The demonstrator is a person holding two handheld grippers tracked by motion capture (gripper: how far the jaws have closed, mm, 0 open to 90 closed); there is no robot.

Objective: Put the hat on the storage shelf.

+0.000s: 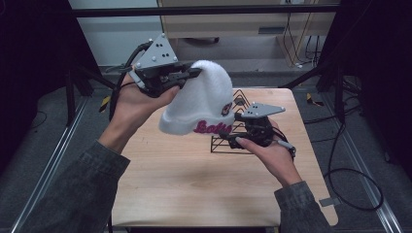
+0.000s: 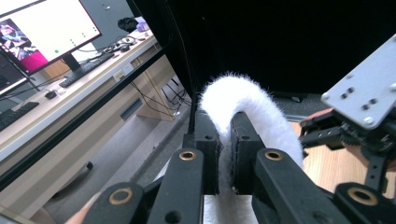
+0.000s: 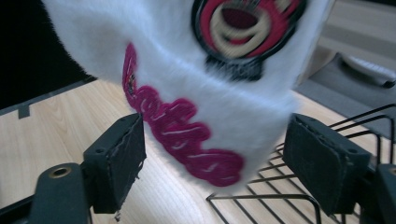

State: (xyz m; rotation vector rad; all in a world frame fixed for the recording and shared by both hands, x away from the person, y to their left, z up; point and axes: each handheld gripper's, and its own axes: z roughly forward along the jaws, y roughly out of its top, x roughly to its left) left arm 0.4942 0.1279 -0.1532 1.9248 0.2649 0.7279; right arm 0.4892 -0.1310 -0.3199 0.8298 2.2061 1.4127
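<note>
Above the wooden table (image 1: 194, 189), a white fleece hat (image 1: 201, 99) is pinched at its crown by the left gripper (image 1: 187, 74). Its hem is flanked, untouched, by the right gripper (image 3: 212, 163), spread wide, beside a black wire rack (image 1: 233, 133).

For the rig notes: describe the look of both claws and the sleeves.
Each claw, left claw and right claw, is black, with two flat, dark-padded jaws, brass-ringed pivots and a grey three-cornered plate dotted with screws on top. A black cable trails from the left one. Both sleeves are dark grey-green.
</note>
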